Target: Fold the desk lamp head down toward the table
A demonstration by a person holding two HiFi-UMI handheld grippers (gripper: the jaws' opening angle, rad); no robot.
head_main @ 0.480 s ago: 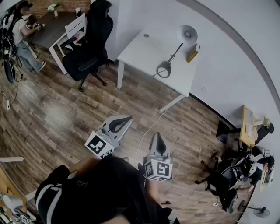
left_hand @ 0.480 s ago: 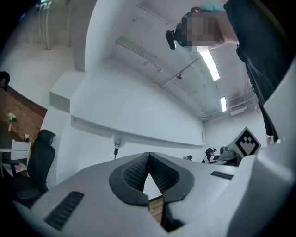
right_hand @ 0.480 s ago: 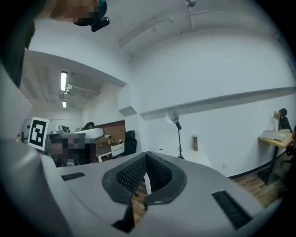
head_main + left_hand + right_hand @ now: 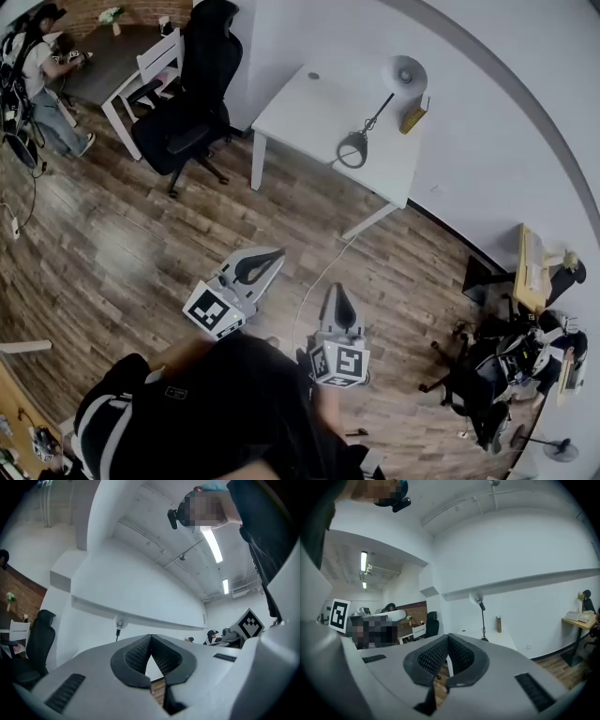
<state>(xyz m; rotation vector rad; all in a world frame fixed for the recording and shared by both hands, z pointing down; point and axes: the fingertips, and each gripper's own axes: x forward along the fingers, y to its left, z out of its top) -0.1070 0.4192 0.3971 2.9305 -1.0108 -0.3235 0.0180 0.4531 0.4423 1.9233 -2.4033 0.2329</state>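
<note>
From my head, the desk lamp [image 4: 375, 111] stands upright on the white bench [image 4: 300, 108], well apart from my left tool [image 4: 265, 258] and right tool [image 4: 339, 295]. In the left gripper view my left tool's jaws meet on nothing. In the right gripper view my right tool is closed and empty too, with the lamp far ahead.

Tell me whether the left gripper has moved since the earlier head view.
No. The left gripper lies at the same spot against the white cable on the floor beside it, with the same gap between them.
</note>
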